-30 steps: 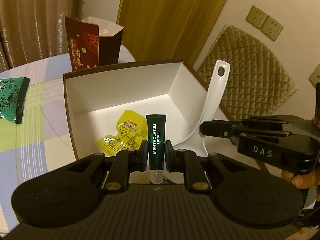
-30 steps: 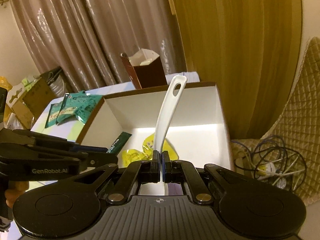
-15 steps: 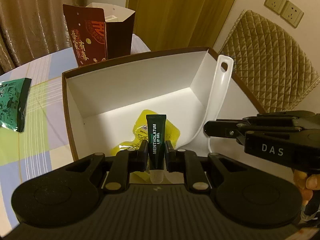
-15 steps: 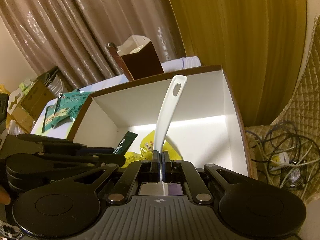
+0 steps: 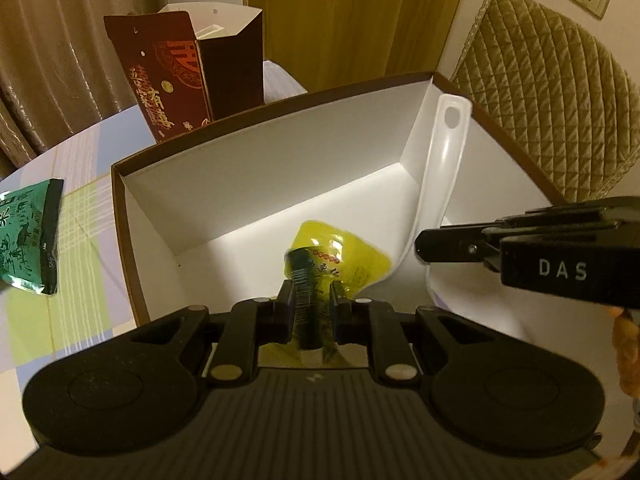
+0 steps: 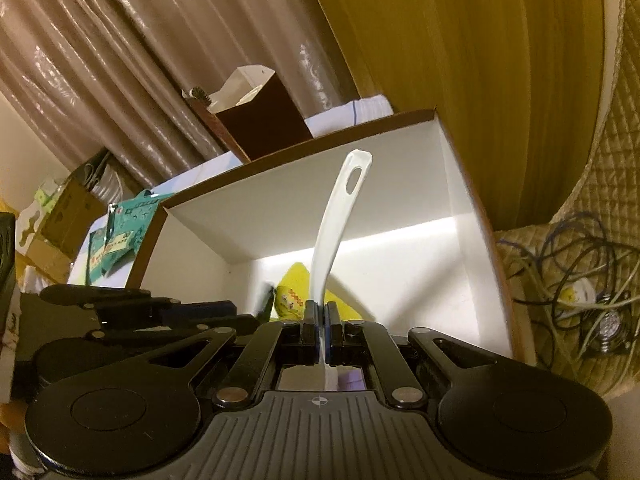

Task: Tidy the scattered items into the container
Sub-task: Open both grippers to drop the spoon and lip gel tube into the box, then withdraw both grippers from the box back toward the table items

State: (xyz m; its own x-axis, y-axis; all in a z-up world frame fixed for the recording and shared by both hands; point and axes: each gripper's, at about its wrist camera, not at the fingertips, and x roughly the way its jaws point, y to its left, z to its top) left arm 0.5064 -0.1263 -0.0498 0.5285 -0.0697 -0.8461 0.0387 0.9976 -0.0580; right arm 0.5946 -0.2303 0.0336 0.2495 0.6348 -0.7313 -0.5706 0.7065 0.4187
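Left gripper [image 5: 312, 300]: lower over box [image 5: 256, 152] than a second ago, jaws narrow; blurred tube [image 5: 306, 308] between, apparently slipping free. Right gripper [image 6: 321, 312]: clamps spoon [image 6: 334, 224], next to drop.

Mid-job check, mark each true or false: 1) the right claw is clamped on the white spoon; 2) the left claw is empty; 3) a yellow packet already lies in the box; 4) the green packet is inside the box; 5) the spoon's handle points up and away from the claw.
1) True: the right claw grips the white spoon.
2) False: the left claw holds a dark tube, blurred here.
3) True: the yellow packet lies in the white box.
4) False: the green packet lies on the tablecloth outside it.
5) True.
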